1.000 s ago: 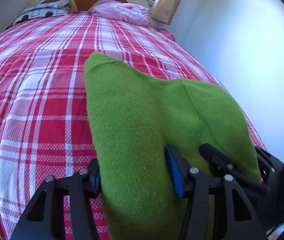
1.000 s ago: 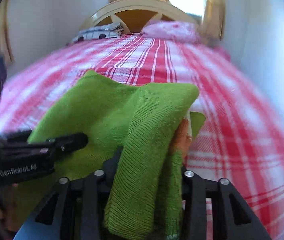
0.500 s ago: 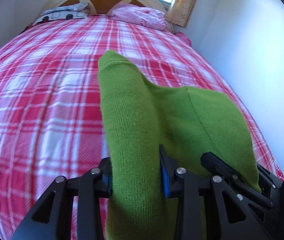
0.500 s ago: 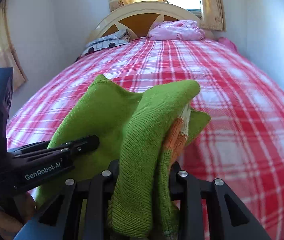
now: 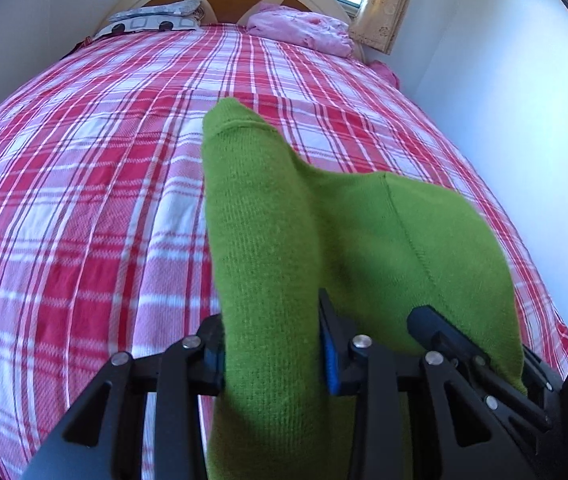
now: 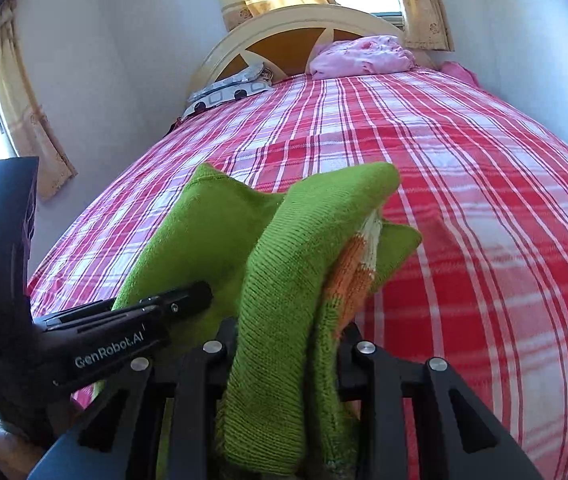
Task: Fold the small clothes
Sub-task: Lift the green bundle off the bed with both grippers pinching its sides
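A small green knitted garment with an orange and white striped patch hangs between both grippers above the bed. My left gripper is shut on its left edge; the cloth drapes over the jaws. My right gripper is shut on a bunched fold of the same garment. The right gripper's finger shows at the lower right of the left wrist view, and the left gripper's body at the lower left of the right wrist view. The two grippers are close together.
A red and white plaid bedspread covers the bed. A patterned pillow and a pink bundle lie by the cream headboard. A white wall runs along the bed's right side.
Both grippers have risen and tilted with the garment still held; more of the bed and headboard shows. The garment's far corner lifted and narrowed.
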The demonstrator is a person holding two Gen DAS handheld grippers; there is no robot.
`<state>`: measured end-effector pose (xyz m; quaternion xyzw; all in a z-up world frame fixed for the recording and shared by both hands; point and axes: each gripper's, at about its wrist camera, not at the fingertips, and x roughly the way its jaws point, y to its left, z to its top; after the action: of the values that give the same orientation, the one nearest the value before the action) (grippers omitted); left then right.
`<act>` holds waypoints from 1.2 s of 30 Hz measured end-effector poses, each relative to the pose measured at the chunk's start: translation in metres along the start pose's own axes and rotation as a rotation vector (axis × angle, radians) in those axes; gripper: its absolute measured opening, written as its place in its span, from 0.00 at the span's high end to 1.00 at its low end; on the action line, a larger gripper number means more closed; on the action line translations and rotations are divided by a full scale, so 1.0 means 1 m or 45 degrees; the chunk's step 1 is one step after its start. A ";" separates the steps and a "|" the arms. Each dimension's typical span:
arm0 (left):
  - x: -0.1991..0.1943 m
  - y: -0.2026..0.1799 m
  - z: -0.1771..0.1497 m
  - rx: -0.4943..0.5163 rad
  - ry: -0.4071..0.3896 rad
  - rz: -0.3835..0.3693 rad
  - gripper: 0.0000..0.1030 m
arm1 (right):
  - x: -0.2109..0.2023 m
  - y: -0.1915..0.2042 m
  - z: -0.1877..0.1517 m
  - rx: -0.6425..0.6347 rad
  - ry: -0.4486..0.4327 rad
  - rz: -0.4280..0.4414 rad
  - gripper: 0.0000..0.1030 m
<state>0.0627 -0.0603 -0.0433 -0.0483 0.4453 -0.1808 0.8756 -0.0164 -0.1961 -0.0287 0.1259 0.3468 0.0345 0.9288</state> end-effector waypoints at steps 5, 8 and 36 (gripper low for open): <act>-0.012 -0.003 -0.014 0.019 0.000 -0.018 0.64 | -0.021 0.009 -0.017 -0.025 -0.030 -0.045 0.71; -0.018 -0.005 -0.021 0.036 -0.003 -0.022 0.65 | -0.031 0.013 -0.025 -0.029 -0.041 -0.058 0.71; -0.052 -0.091 -0.051 0.274 -0.051 -0.217 0.65 | -0.139 -0.030 -0.057 0.070 -0.177 -0.244 0.71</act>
<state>-0.0310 -0.1223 -0.0117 0.0047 0.3999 -0.3003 0.8659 -0.1599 -0.2344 0.0102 0.1197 0.2929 -0.0728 0.9458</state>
